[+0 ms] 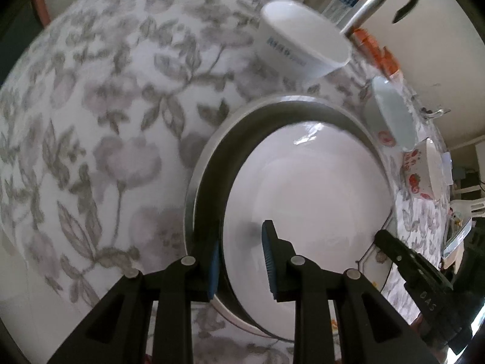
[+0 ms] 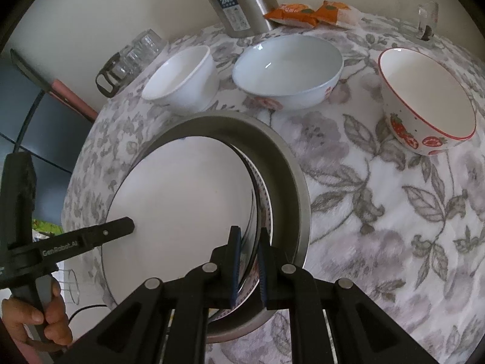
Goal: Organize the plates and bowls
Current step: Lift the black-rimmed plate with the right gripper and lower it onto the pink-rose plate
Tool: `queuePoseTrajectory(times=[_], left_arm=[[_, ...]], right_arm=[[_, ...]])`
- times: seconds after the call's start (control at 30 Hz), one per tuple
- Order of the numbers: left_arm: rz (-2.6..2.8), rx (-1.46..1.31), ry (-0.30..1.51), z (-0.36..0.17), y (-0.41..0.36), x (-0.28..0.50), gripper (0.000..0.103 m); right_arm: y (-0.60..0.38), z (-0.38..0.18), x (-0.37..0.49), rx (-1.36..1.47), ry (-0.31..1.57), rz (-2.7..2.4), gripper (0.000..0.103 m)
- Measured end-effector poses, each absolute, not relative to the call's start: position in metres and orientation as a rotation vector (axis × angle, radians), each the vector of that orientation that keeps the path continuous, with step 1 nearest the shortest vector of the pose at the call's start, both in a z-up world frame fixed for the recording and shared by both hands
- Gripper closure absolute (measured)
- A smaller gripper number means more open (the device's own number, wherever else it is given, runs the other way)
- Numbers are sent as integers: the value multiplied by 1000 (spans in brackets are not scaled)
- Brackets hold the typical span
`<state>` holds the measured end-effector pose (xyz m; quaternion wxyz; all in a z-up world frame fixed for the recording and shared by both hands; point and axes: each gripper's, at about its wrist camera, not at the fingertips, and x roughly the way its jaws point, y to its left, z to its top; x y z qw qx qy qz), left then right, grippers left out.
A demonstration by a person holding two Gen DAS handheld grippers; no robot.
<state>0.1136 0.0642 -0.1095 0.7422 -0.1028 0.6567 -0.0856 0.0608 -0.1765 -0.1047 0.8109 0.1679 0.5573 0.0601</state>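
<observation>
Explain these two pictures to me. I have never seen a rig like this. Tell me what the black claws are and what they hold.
There is no robot here. A person holds a black two-finger gripper in each hand, and each gripper carries a wide-angle camera looking along its fingers. One picture comes from the left gripper, the other from the right gripper.

On the floral tablecloth stands a metal basin with a white plate tilted in it. Behind it are three bowls, a steel flask and orange packets.

The right gripper is shut on the white plate's rim. The left gripper stands open over the plate's other edge.
</observation>
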Motion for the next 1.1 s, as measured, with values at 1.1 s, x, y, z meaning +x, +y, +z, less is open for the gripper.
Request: queuePoseTrajectory(times=[1.1], left_arm=[[-191, -307, 1458, -114, 74, 112, 78]], right_arm=[[-188, -107, 53, 462, 1243, 145, 91]])
